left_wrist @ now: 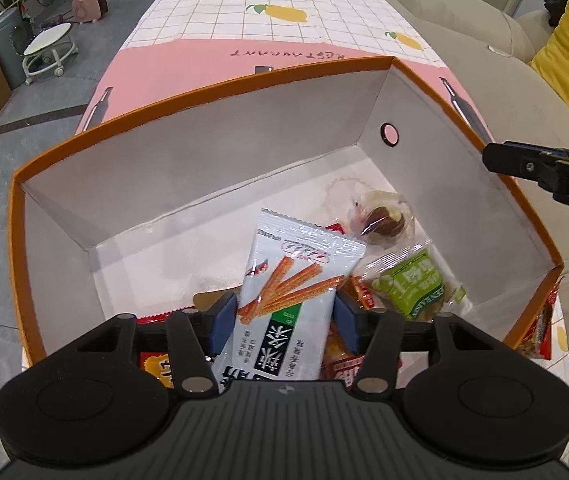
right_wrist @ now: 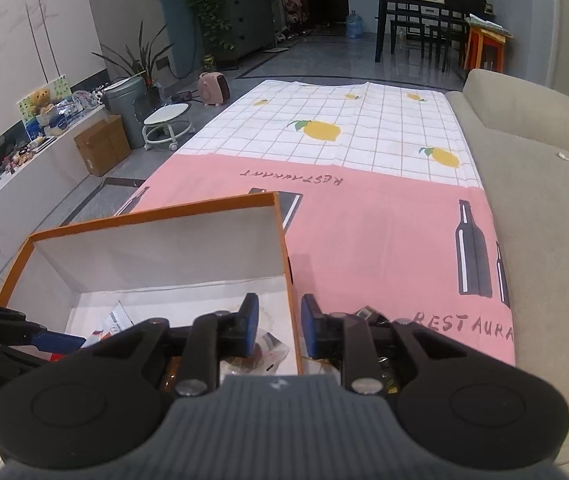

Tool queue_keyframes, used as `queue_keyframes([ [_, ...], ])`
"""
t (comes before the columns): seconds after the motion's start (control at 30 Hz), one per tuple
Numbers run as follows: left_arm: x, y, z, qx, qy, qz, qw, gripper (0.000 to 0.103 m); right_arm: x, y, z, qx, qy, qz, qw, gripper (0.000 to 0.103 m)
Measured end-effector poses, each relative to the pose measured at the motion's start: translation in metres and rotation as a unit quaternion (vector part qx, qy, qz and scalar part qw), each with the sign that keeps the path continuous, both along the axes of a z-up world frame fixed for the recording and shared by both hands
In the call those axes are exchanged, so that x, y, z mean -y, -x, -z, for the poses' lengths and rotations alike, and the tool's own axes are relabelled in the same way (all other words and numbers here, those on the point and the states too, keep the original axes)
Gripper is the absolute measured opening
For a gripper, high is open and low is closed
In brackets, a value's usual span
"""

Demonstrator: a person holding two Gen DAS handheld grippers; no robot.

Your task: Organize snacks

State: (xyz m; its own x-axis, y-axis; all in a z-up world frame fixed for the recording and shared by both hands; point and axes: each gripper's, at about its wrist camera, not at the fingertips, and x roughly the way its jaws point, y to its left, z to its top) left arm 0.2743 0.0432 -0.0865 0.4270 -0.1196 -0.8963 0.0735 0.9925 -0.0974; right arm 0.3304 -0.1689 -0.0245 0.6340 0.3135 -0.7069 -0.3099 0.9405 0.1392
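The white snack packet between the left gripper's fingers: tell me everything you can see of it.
The white snack packet is a glossy, flat plastic sachet with a crimped, serrated top edge, printed with orange-red spicy sticks, a green and black band and Chinese characters. It lies tilted lengthwise between the blue pads of the left gripper, inside the orange-rimmed box, on top of other snacks. Whether the pads press on it cannot be told.

A: Where's the box [left_wrist: 212, 92]?
B: On the tablecloth [left_wrist: 268, 12], sofa [left_wrist: 464, 12] along its right.
A: Contents?
B: Spicy-stick packet [left_wrist: 284, 280] at the near wall; green packet [left_wrist: 412, 284] right of it, clear-wrapped snack [left_wrist: 384, 220] behind that.
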Motion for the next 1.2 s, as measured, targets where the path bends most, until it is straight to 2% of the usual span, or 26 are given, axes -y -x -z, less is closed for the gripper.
queue_keyframes([
  [0.17,-0.002,0.003,-0.004,0.005,0.0,0.002,1.0,0.073,0.0,0.002,0.001,-0.003,0.001,0.002,1.0,0.021],
  [0.47,-0.003,0.017,-0.022,0.025,-0.003,-0.001,0.9997,0.073,0.002,0.01,-0.004,0.001,0.001,0.004,1.0,0.022],
  [0.77,0.007,0.052,-0.064,0.105,-0.007,-0.001,0.9945,0.073,0.004,0.04,-0.018,0.013,-0.007,0.011,1.0,0.029],
  [1.07,0.027,0.098,-0.094,0.184,-0.007,0.005,0.983,0.073,0.008,0.089,-0.035,0.029,-0.039,0.008,0.999,0.035],
  [1.2,0.033,0.114,-0.099,0.206,-0.01,0.005,0.9785,0.073,0.009,0.112,-0.039,0.035,-0.045,0.008,0.998,0.038],
])
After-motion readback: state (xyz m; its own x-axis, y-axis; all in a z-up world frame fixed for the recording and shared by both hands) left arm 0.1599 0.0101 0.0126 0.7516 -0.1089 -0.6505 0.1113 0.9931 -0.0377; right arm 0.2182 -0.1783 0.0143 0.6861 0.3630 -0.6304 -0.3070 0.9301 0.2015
